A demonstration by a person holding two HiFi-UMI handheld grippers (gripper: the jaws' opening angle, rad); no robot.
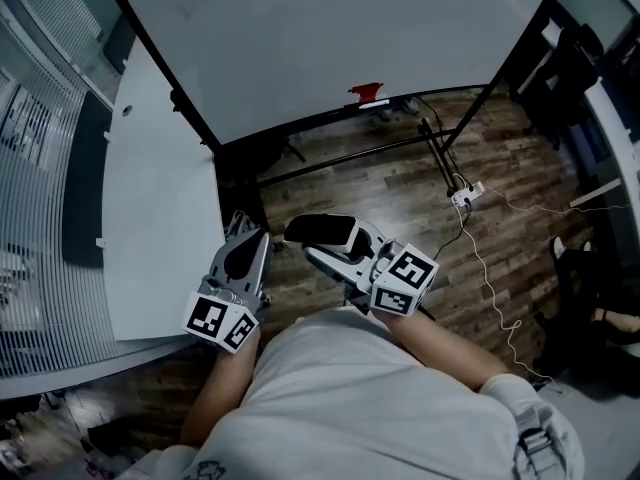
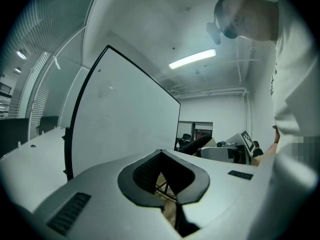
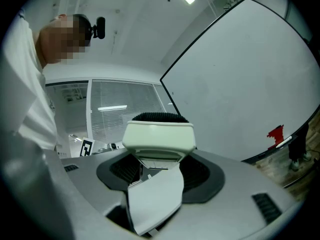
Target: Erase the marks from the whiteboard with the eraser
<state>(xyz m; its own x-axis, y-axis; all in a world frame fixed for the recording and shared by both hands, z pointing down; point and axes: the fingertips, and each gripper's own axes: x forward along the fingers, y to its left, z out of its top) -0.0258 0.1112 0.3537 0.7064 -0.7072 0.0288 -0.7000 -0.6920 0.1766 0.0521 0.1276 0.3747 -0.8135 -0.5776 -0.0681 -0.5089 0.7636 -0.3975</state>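
The whiteboard [image 1: 340, 38] stands on a black-framed stand. Both tools are low in front of it and well short of its face, so no wiping is under way. The right tool [image 1: 340, 248] is clamped on the eraser [image 3: 159, 134], a pale block with a dark felt face. The jaws grip only one end, and most of the block sticks out past them towards the whiteboard. The left tool [image 1: 243, 240] has its jaws drawn together on nothing, with only a sliver of floor showing through the pads. It hangs beside the right tool, on the side of the white table [image 1: 160, 198] that sits left of the whiteboard. From here the board looks almost clean, and I cannot make out definite marks beyond faint specks. One risk, then, is wiping the wrong patch and leaving the real marks behind. The grip is the bigger worry. With so little of the eraser between the jaws, pressing the felt against the whiteboard could lever the block round or pop it out. A firm push might also rock the stand, since the empty left tool isn't bracing it. A small red thing [image 1: 367, 93] sits on the ledge at the whiteboard's lower edge, and a low stroke could knock it off. A cable [image 1: 480, 258] trails across the floor [image 1: 350, 183] below the whiteboard and could catch a foot.
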